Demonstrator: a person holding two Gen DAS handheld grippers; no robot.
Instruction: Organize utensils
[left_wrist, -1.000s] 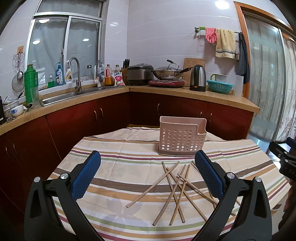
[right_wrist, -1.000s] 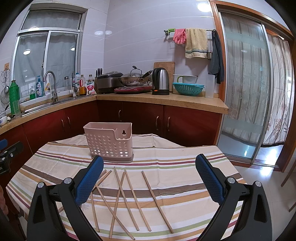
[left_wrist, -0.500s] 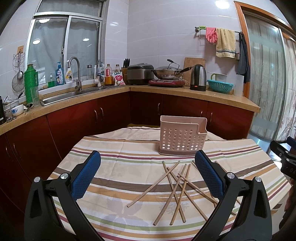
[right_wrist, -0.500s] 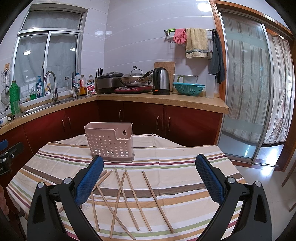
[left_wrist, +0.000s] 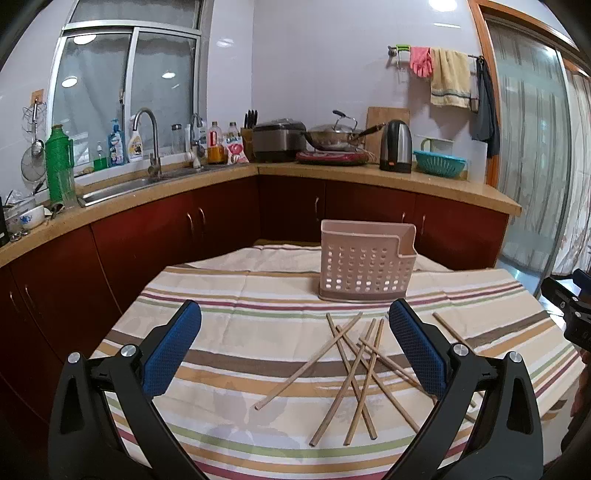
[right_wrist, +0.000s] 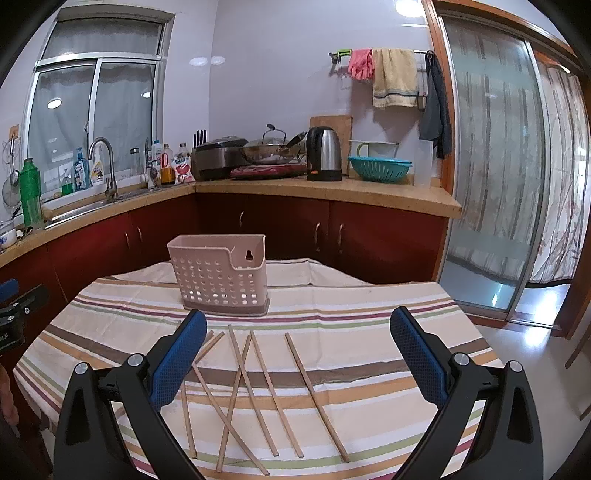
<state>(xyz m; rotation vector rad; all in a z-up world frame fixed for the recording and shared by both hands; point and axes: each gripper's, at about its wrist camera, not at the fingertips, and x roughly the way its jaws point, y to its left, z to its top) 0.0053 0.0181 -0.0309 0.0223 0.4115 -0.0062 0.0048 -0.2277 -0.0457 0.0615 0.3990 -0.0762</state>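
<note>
**Left wrist view: both claws released over loose chopsticks**

We find the left claw (left_wrist: 293, 347) and right claw (right_wrist: 297, 350) spread wide, empty. Chopsticks (left_wrist: 364, 363) lie scattered on the striped worktop (left_wrist: 229, 314), near the pink holder (left_wrist: 365, 264), which stands upright.

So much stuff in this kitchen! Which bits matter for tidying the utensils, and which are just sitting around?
Part of the job:
- chopsticks scattered on the striped tablecloth
- pink perforated holder
- left gripper and right gripper, both open and empty

Just lying about:
- kettle
- wok
- teal colander
- hanging towel
</note>
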